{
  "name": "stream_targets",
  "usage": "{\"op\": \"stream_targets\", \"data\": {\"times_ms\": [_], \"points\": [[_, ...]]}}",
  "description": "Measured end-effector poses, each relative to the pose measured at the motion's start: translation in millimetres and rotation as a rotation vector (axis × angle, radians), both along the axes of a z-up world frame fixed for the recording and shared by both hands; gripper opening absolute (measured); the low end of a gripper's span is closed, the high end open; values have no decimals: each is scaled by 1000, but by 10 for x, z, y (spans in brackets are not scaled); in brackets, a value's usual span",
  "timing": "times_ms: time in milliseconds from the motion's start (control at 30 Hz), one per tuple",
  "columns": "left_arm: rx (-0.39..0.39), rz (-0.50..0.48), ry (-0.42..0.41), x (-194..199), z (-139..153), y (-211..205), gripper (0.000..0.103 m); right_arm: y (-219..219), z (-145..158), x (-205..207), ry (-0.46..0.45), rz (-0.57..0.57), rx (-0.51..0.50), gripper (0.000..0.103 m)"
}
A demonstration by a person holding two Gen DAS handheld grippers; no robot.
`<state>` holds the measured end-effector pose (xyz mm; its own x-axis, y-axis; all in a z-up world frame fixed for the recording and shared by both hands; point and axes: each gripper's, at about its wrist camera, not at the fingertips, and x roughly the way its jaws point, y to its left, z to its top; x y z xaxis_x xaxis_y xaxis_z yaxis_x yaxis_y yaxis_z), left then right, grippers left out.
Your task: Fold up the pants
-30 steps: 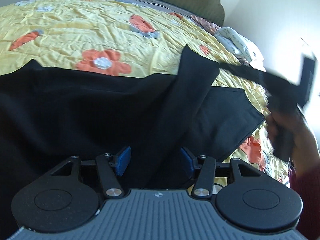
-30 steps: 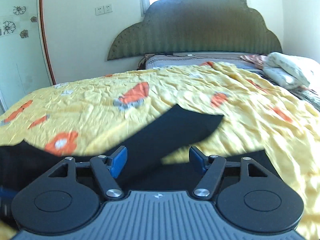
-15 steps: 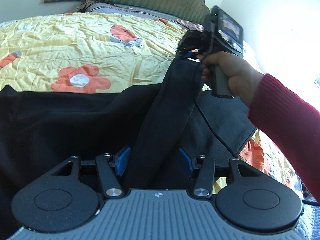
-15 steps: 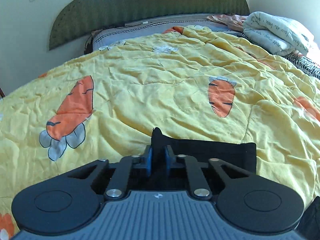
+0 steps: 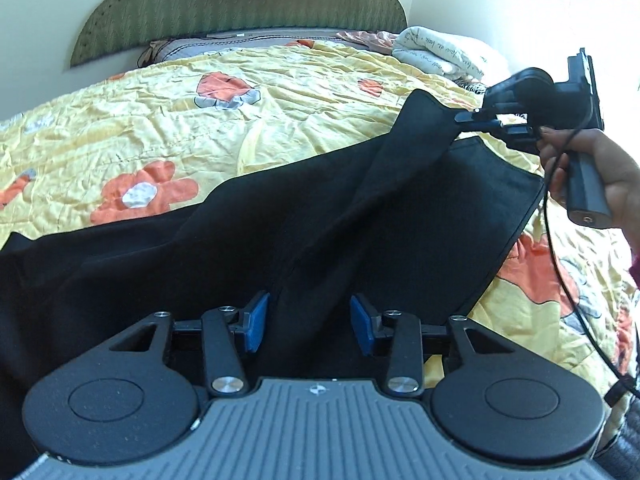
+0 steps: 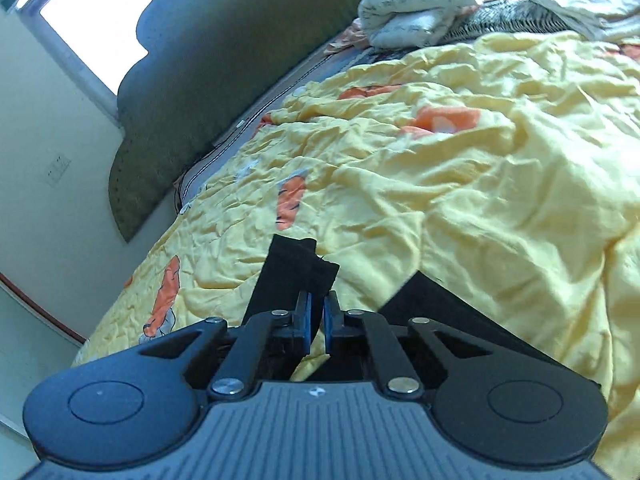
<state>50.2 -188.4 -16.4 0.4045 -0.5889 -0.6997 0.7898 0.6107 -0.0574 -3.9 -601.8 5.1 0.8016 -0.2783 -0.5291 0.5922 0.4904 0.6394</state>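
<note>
Black pants (image 5: 304, 216): right gripper (image 6: 316, 316) pinching cuff, left gripper (image 5: 306, 322) closing around leg fold; hem slipping out if tugged.

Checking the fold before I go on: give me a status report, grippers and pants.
Right gripper shut on pants hem, lifted off yellow bedspread. Left gripper closing, pant leg between jaws, pads not pressing yet. Nothing in the way.

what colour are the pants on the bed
Black pants, plain with no pattern; clearest in the left wrist view.
</note>
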Motion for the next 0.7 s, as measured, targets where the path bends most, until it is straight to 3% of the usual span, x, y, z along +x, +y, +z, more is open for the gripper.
{"op": "stream_targets", "data": {"times_ms": [167, 233, 300, 367, 433, 500, 600, 700], "points": [[25, 8, -37, -35, 2, -76, 47, -126, -244, -22, -61, 18, 114, 9], [28, 15, -42, -26, -2, -96, 47, -154, -301, 14, -59, 9, 131, 15], [28, 21, -46, -19, -4, -113, 47, -206, -391, 53, -94, 7, 183, 34], [31, 27, -50, -15, -7, -138, 46, -240, -455, 85, -145, -4, 218, 35], [39, 34, -60, -25, -9, -161, 36, -245, -448, 124, -155, -1, 210, 34], [49, 37, -77, -65, -4, -174, 28, -233, -414, 148, -129, -1, 184, 9], [37, 43, -86, -108, 3, -179, 17, -244, -324, 154, -129, -2, 168, 7], [19, 102, -98, -109, 20, -178, 16, -270, -28, 258, -159, 39, 138, 7]]}}
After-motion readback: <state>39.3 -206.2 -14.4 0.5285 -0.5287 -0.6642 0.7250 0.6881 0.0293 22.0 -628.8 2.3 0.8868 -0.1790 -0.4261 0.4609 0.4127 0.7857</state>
